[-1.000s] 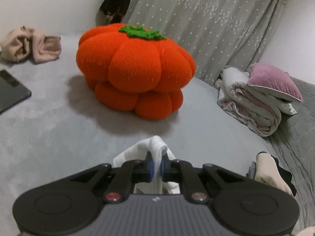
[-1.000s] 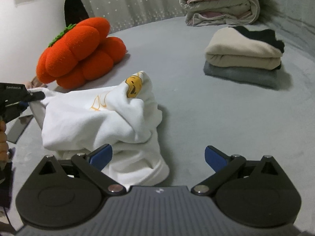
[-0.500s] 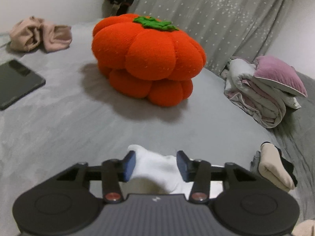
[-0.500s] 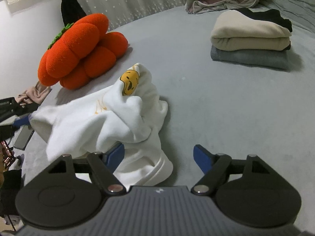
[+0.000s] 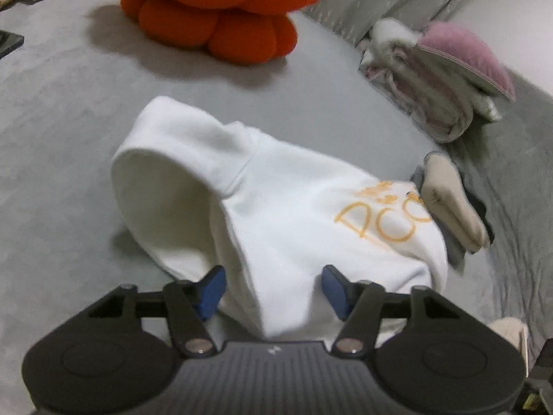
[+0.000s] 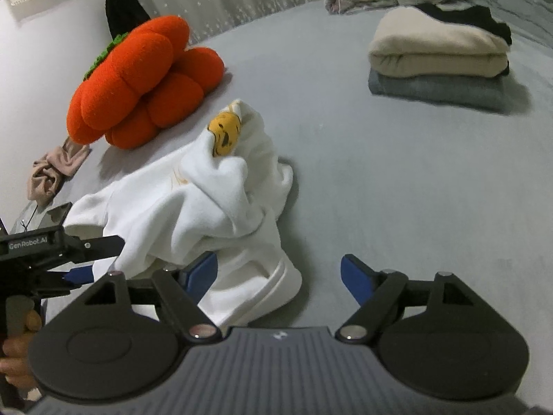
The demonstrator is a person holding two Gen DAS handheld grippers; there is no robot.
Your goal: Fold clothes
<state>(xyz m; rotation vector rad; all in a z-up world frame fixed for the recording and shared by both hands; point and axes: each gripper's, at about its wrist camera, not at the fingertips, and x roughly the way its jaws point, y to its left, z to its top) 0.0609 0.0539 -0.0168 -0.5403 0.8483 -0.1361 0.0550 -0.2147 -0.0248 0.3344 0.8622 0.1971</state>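
A white sweatshirt [image 5: 293, 207] with yellow lettering lies crumpled on the grey bed [image 5: 69, 138]. In the right wrist view the sweatshirt [image 6: 193, 207] shows a yellow face print on its top fold. My left gripper [image 5: 273, 290] points down over the near edge of the sweatshirt. Its jaws are closing with white cloth between them, and the pads do not visibly press. From the right wrist view the left gripper [image 6: 93, 259] sits at the sweatshirt's left edge. My right gripper [image 6: 278, 276] stands open over the ribbed hem, with its left pad against the cloth.
An orange pumpkin cushion [image 6: 138, 79] sits behind the sweatshirt. A folded stack of clothes [image 6: 435, 58] lies at the right, rolled bedding with a pink pillow [image 5: 446, 76] beyond it. A pinkish garment [image 6: 55, 169] and a dark flat device [image 6: 58, 212] lie at the left. A hand [image 6: 17, 346] holds the left gripper.
The left gripper let go of the pinched cloth, opened and dipped down toward the sweatshirt, which sank onto the bed. The right gripper's jaws narrowed a little and it hardly moved.
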